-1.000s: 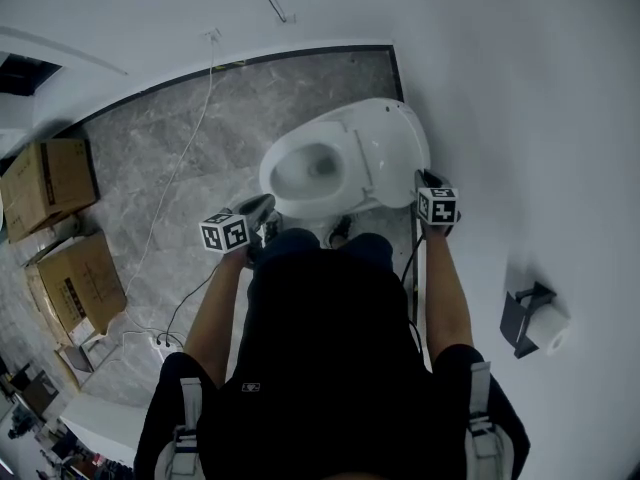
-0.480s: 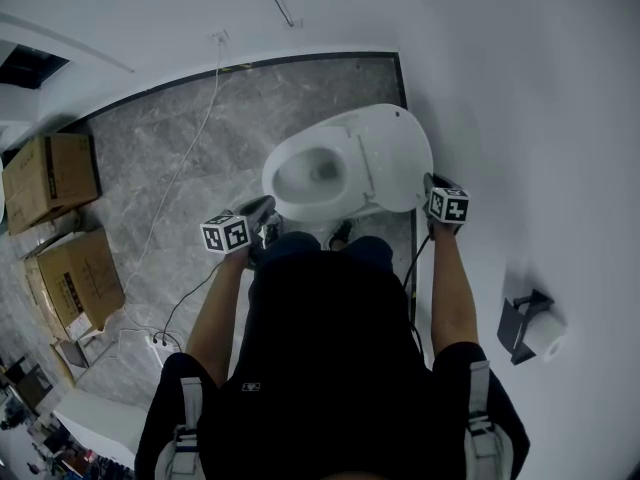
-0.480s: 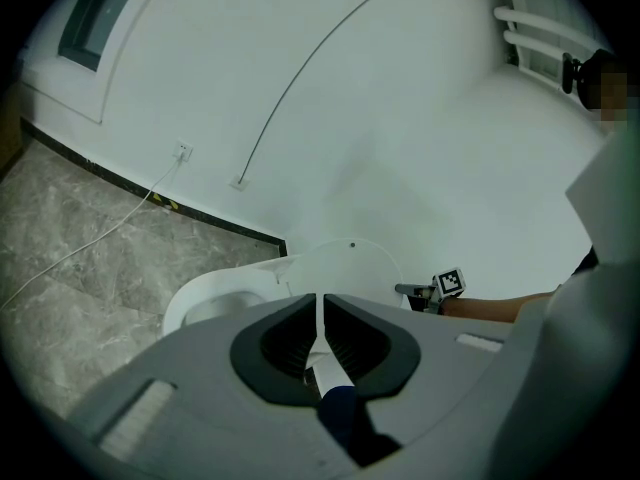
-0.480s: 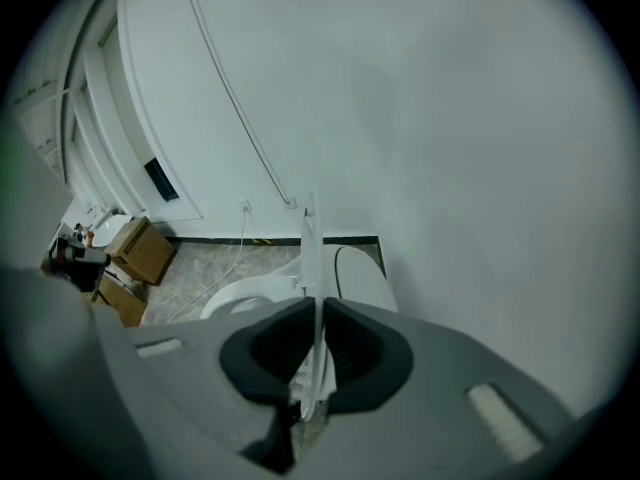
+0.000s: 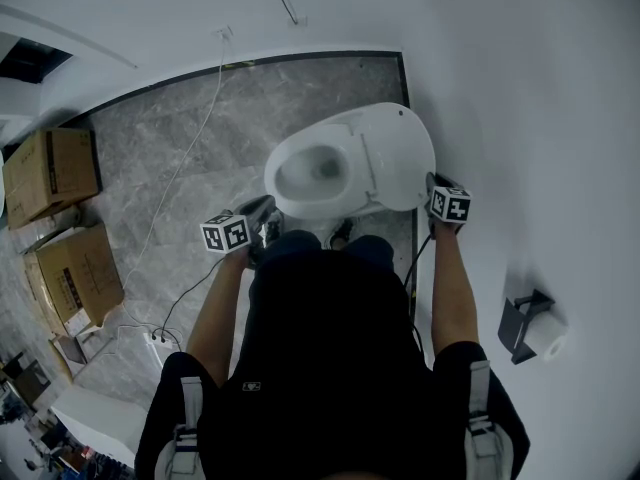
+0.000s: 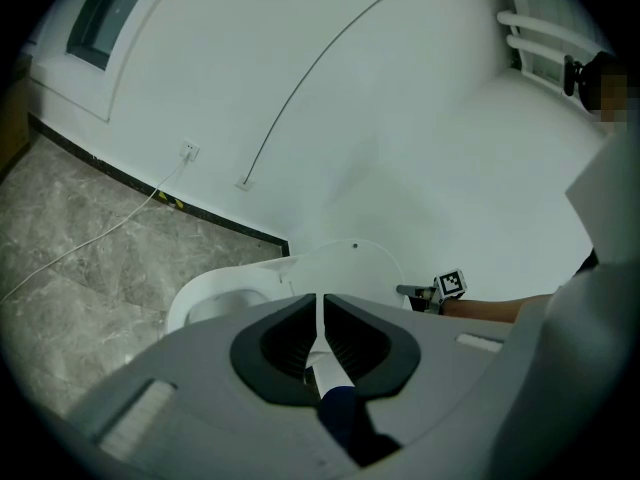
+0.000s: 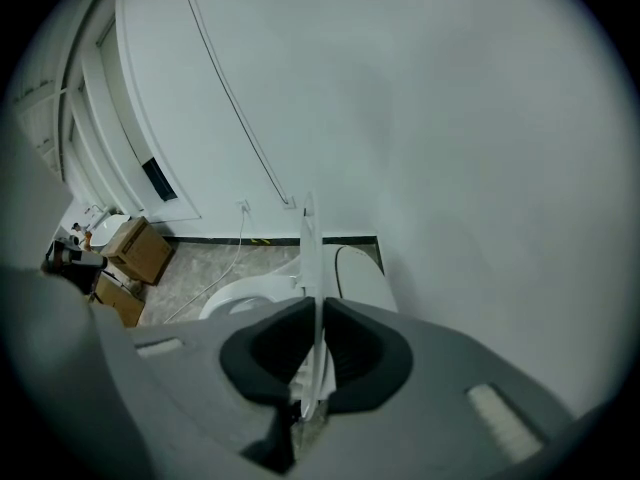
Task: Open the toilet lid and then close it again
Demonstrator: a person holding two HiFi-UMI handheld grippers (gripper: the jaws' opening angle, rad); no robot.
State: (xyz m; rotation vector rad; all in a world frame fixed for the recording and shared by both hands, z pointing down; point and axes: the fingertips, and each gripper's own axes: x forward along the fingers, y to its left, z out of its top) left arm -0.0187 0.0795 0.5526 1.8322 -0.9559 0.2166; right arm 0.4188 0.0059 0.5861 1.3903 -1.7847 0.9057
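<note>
Fingers of the right gripper (image 7: 320,310) clamp the upright toilet lid (image 5: 398,156) by its thin edge (seen edge-on); the left gripper (image 6: 321,314) is closed and empty, near the bowl (image 5: 310,173).

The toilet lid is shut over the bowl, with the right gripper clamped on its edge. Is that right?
Not quite: the lid is raised, leaving the bowl open, as the head view shows. The right gripper is clamped on its edge.

Toilet (image 5: 350,163) foot hidden by person's torso (image 5: 330,348), left cardboard box (image 5: 45,173) seemingly cropped.
</note>
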